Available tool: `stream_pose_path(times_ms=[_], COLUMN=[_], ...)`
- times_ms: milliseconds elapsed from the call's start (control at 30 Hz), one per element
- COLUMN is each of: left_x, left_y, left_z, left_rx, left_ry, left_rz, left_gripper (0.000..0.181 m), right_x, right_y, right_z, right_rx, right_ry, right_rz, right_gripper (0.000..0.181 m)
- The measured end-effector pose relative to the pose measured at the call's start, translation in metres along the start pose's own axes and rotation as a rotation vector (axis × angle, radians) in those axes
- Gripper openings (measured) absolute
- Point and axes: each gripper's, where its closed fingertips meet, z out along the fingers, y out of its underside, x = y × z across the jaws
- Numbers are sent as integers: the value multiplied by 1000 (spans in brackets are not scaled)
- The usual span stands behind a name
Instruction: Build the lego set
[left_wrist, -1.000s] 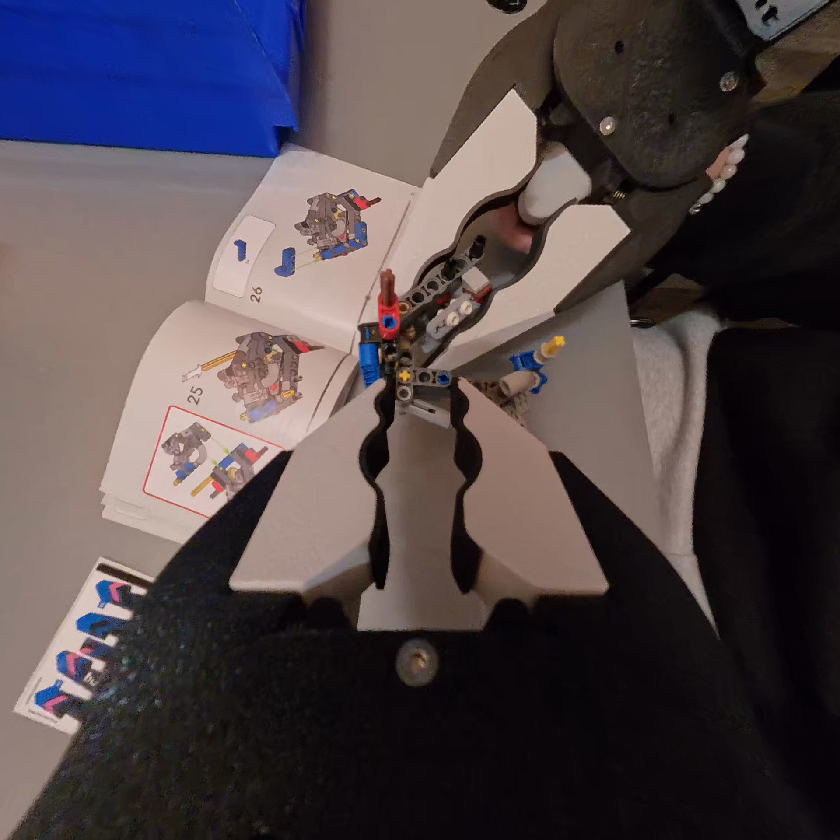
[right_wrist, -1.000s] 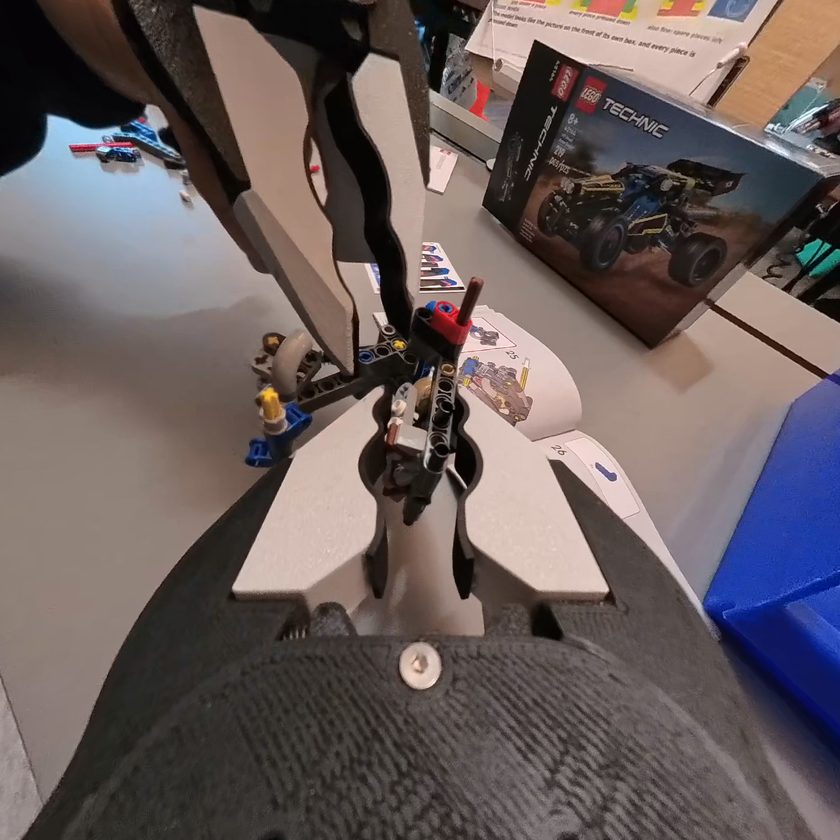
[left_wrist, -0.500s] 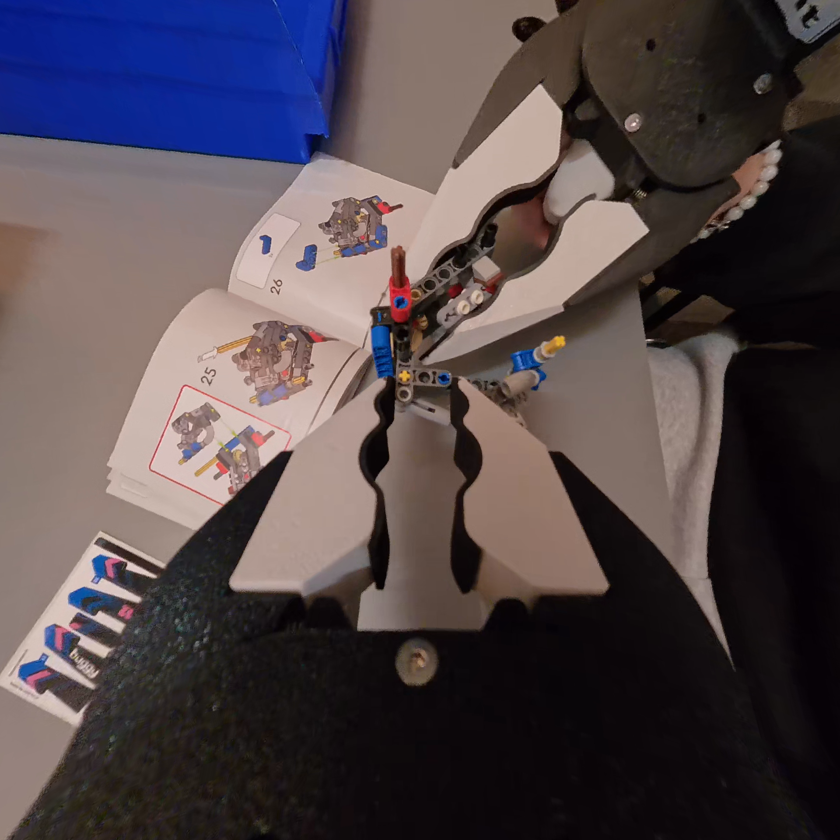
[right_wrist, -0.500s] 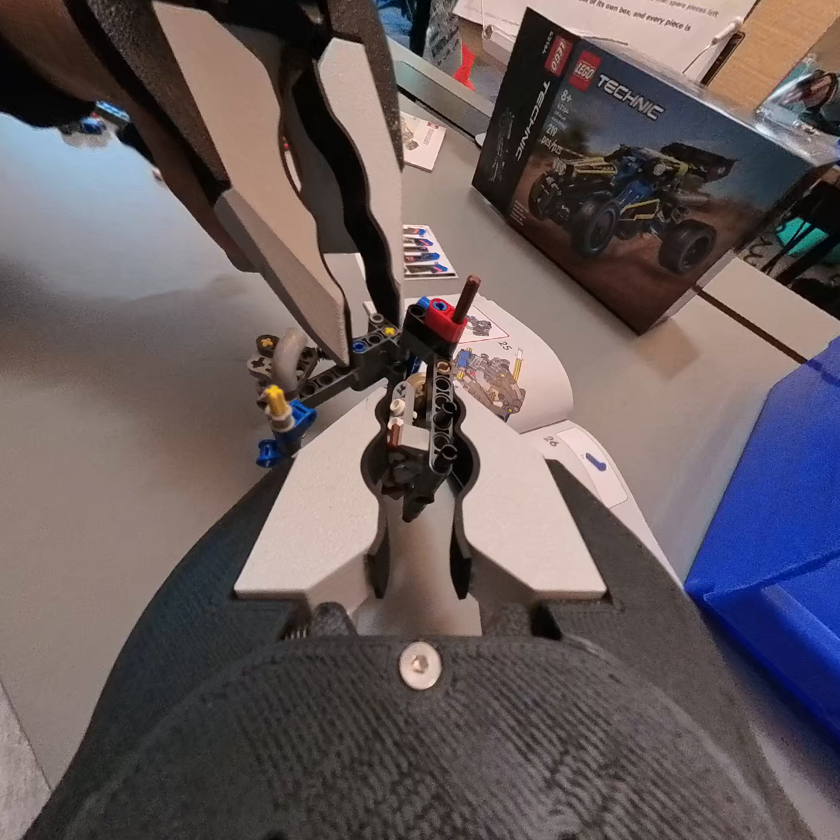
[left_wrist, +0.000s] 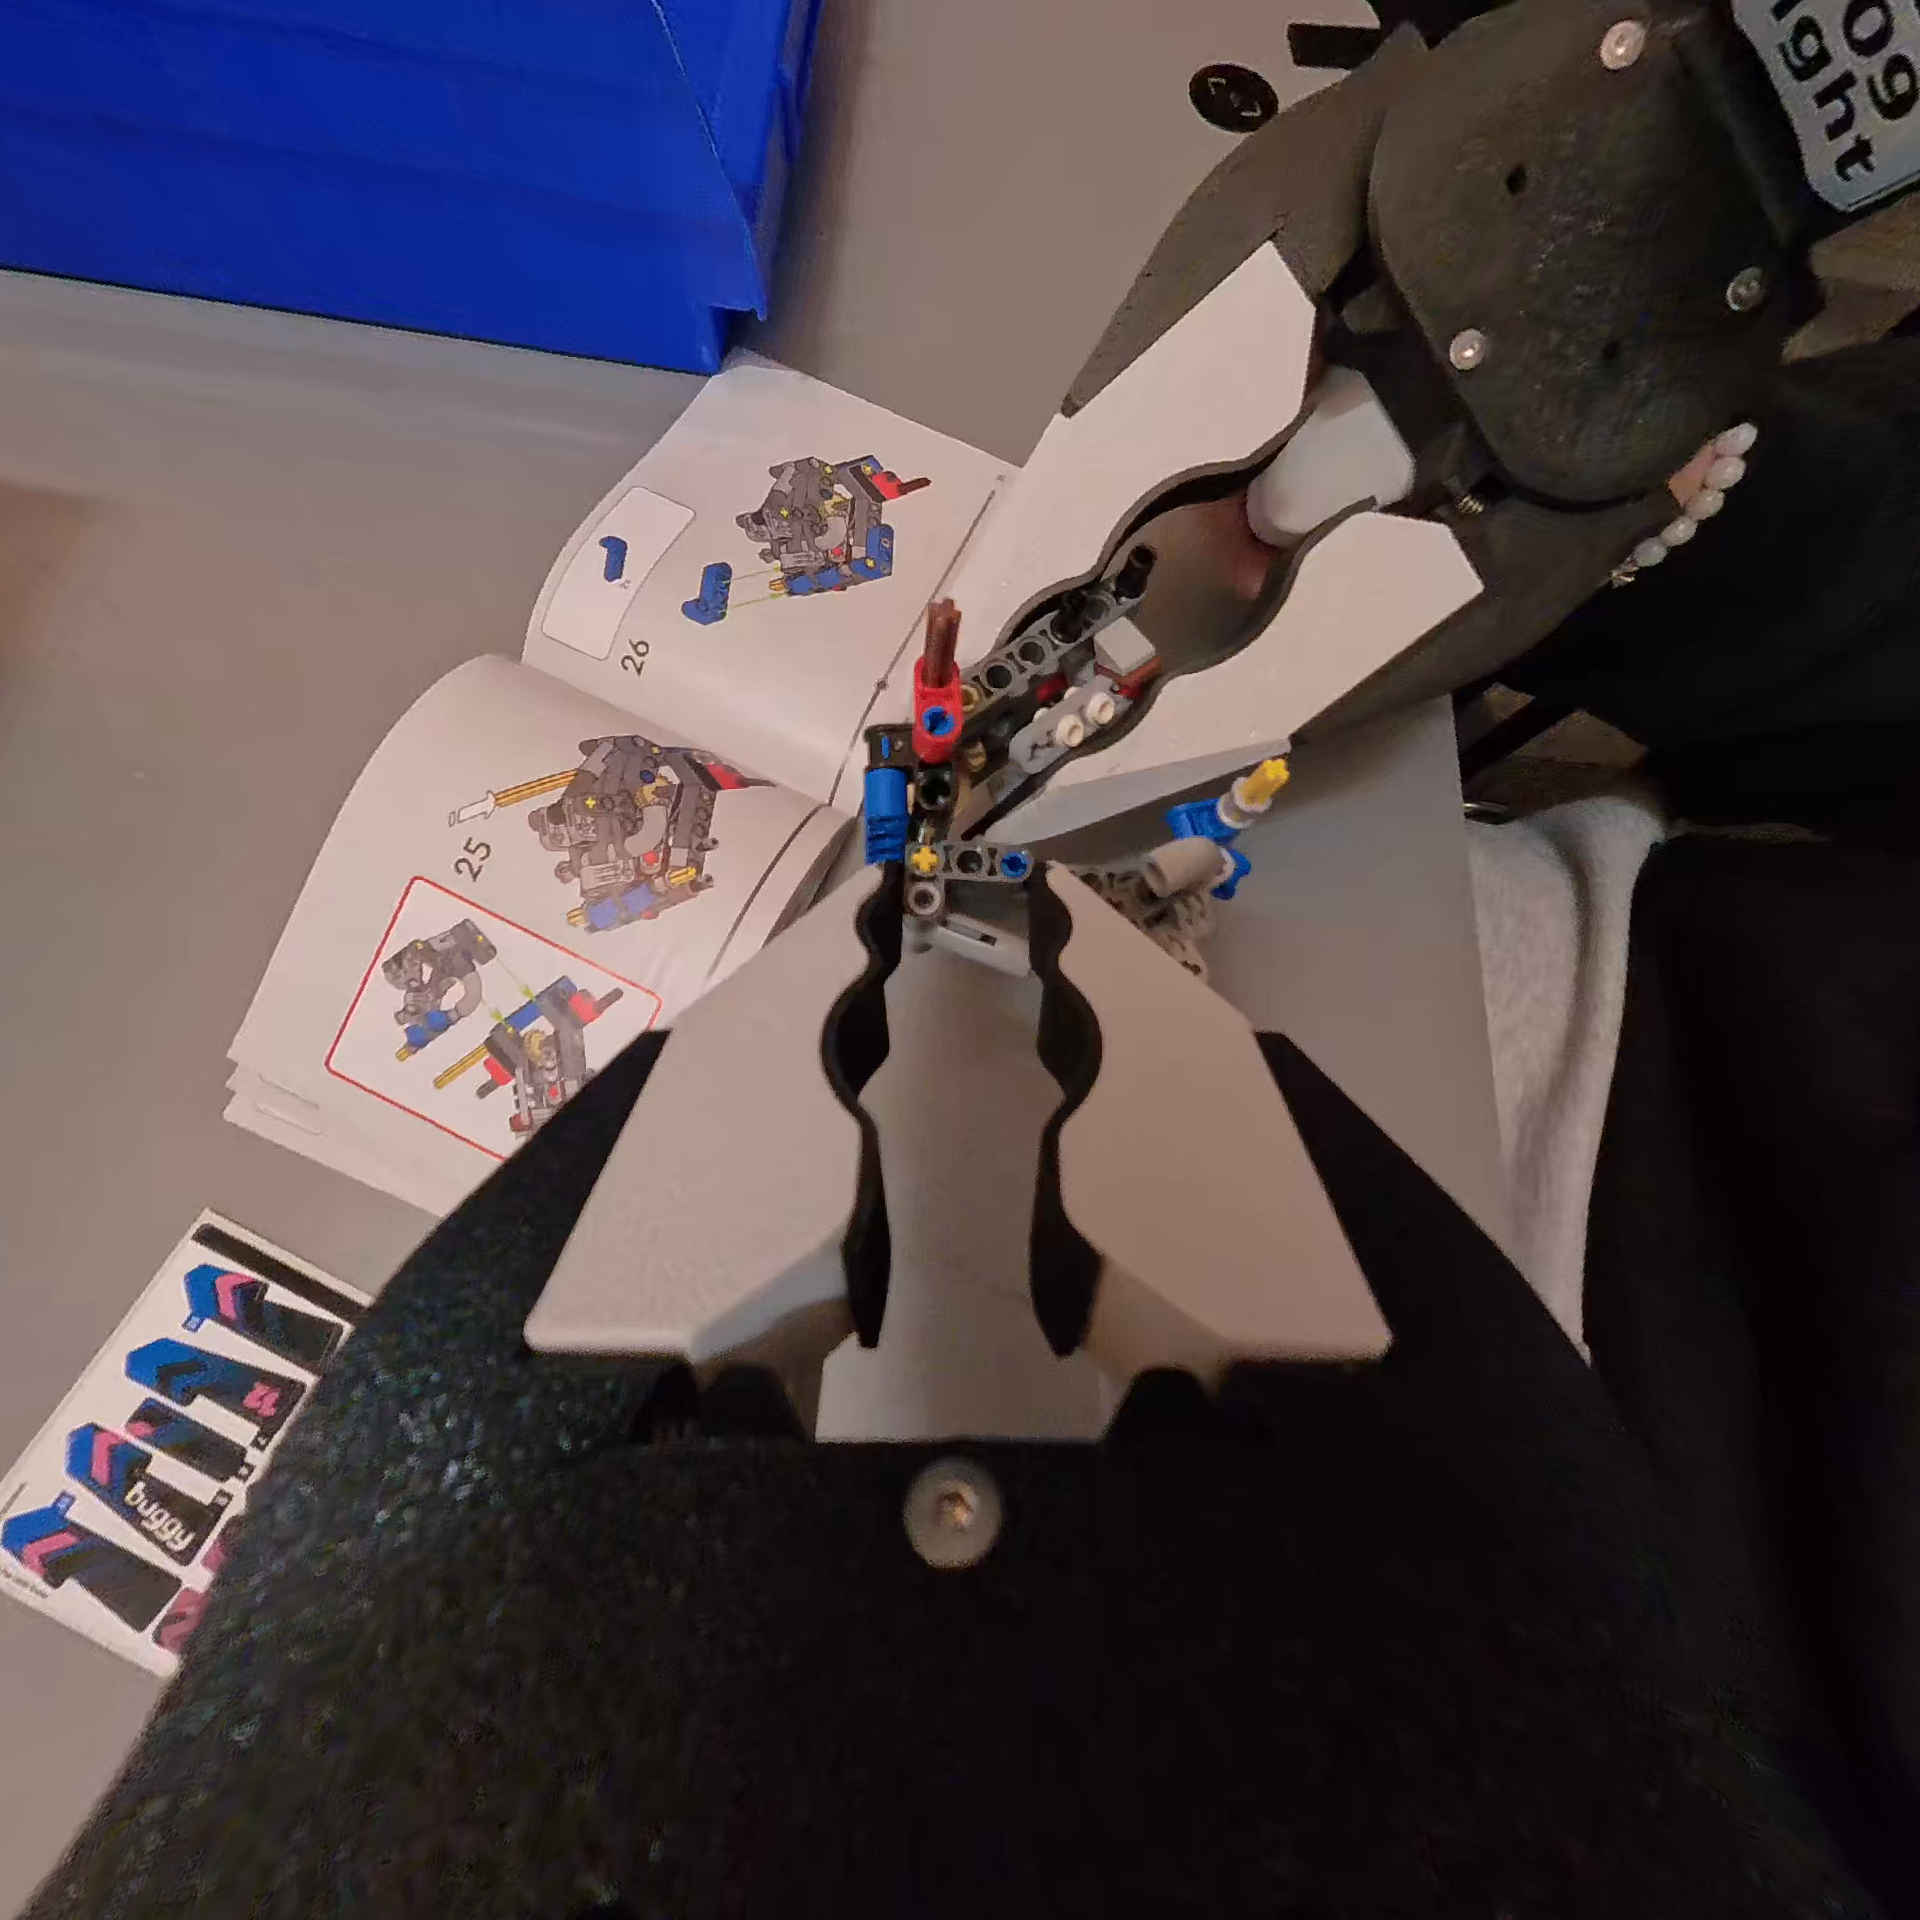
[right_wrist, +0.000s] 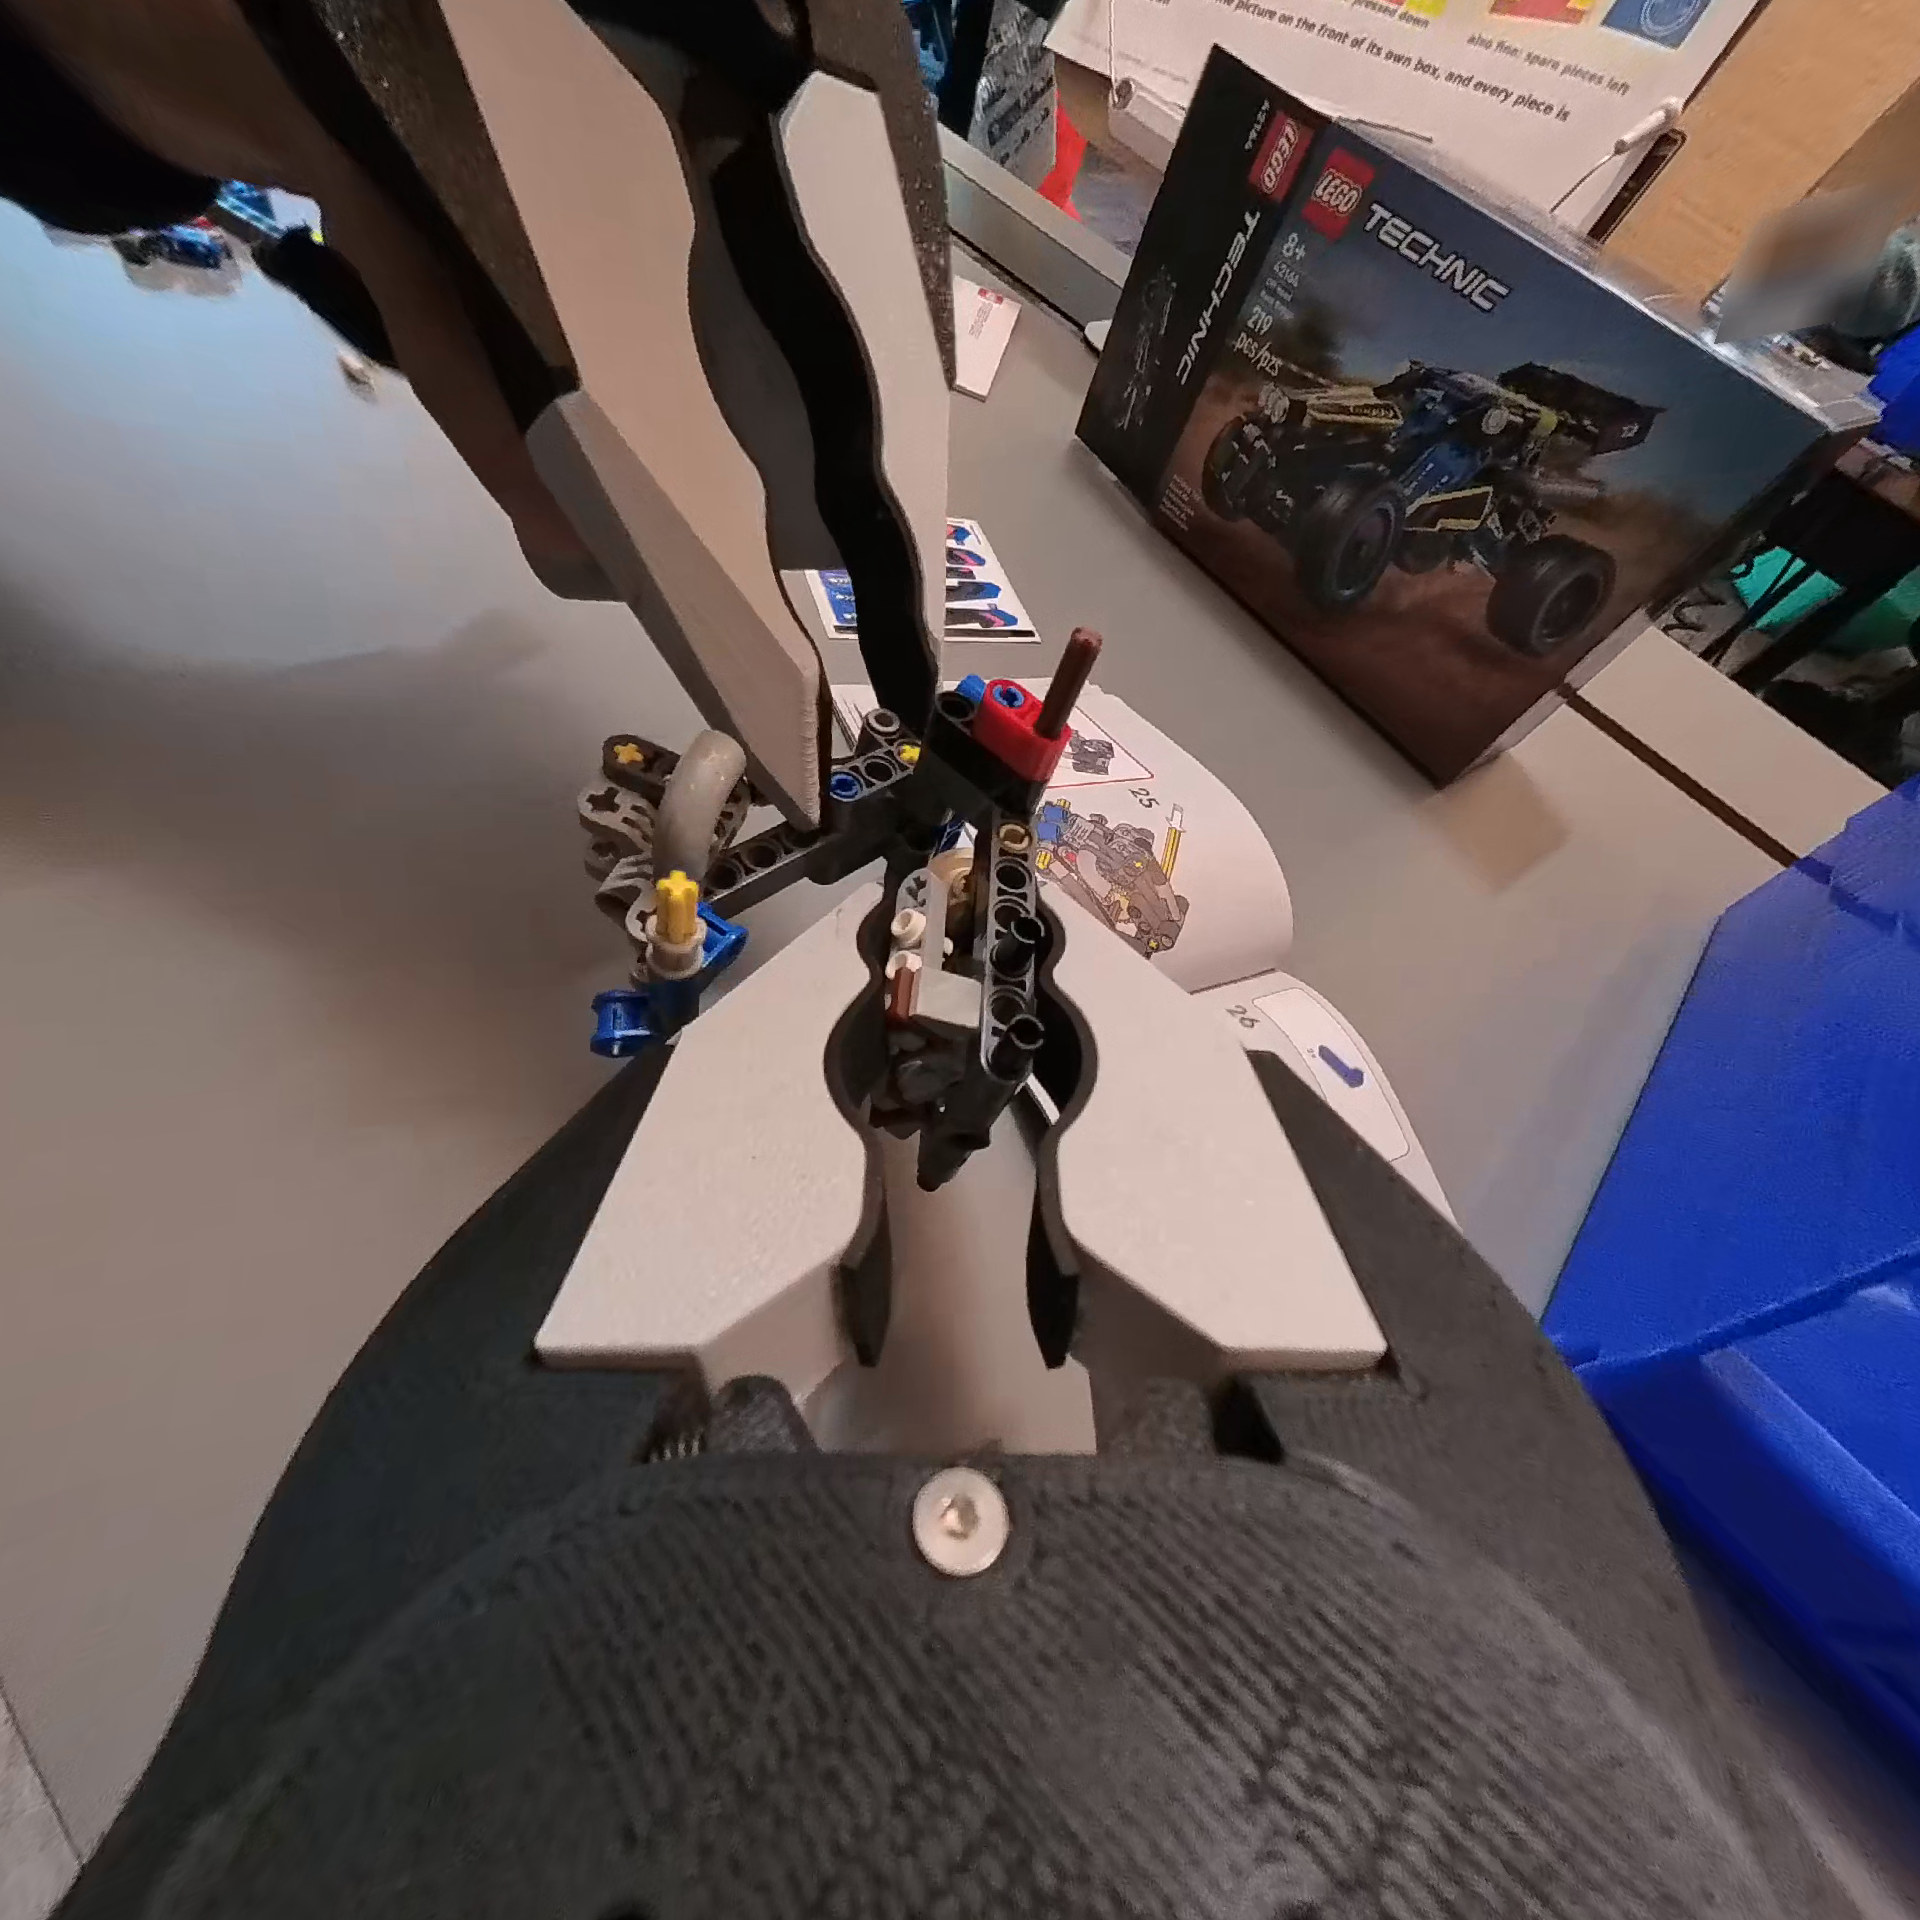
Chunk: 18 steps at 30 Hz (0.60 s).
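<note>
A half-built lego assembly (left_wrist: 940, 774) of black beams, blue pins and a red connector with a brown axle is held above the grey table between both grippers. My left gripper (left_wrist: 961, 883) is shut on its short black beam (left_wrist: 968, 862). My right gripper (right_wrist: 951, 925) is shut on the assembly's grey and black body (right_wrist: 971, 987). In the left wrist view the right gripper (left_wrist: 971, 753) comes in from the upper right. In the right wrist view the left gripper (right_wrist: 868, 753) comes down from above. A blue piece with a yellow axle (right_wrist: 673, 940) hangs at the assembly's left end.
The open instruction booklet (left_wrist: 582, 831) lies under the assembly and shows too in the right wrist view (right_wrist: 1195, 831). A sticker sheet (left_wrist: 156, 1434) lies beside it. A blue bin (right_wrist: 1766, 1143) stands at the right. The set's box (right_wrist: 1403, 416) stands behind.
Both grippers keep their hold on the assembly. They have drifted together a little toward the booklet and the blue bin, so the box and the bin look larger.
</note>
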Motion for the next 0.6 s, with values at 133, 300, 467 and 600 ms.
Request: stream_pose_path(times_ms=[133, 300, 467, 600], left_x=[1, 2, 0, -1], left_y=[1, 2, 5, 7], left_z=[-1, -1, -2, 1], left_rx=[-25, -70, -96, -125], left_ry=[-3, 36, 64, 72], left_rz=[24, -14, -30, -52], left_gripper=[21, 21, 21, 21], right_x=[-2, -2, -1, -2], right_y=[0, -1, 0, 3], right_z=[0, 0, 3, 5], right_rx=[-3, 6, -25, -44], right_ry=[-5, -19, -25, -43], right_rz=[-12, 0, 4, 20], right_gripper=[21, 21, 19, 19])
